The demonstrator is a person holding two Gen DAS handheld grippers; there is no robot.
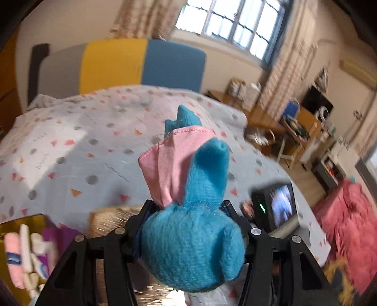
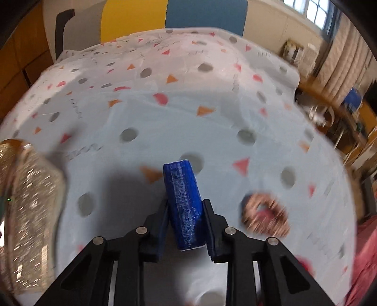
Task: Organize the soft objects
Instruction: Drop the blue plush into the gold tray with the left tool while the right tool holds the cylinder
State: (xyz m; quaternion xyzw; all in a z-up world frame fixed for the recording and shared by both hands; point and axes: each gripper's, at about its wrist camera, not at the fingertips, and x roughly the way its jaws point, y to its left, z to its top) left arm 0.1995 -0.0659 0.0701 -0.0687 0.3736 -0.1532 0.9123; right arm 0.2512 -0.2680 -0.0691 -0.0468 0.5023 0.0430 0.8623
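The blue plush toy [image 1: 192, 244], with a pink fabric flap, sits squeezed between the jaws of the left gripper [image 1: 188, 237], raised above the bed [image 1: 70, 146]; it looks light, soft and compressible, best pinched round its fat body rather than the floppy flap; the right gripper [image 2: 185, 221] clamps a blue packet [image 2: 185, 207] over the same bed, probably light and slightly crinkly, gripped across its narrow sides; a brown ring-shaped item [image 2: 265, 216] lies on the bed just right of the packet; a glittery gold box [image 2: 28, 211] stands at the bed's left; the spotted sheet looks smooth; beyond the bed are a window [image 1: 235, 21] and cluttered desks.
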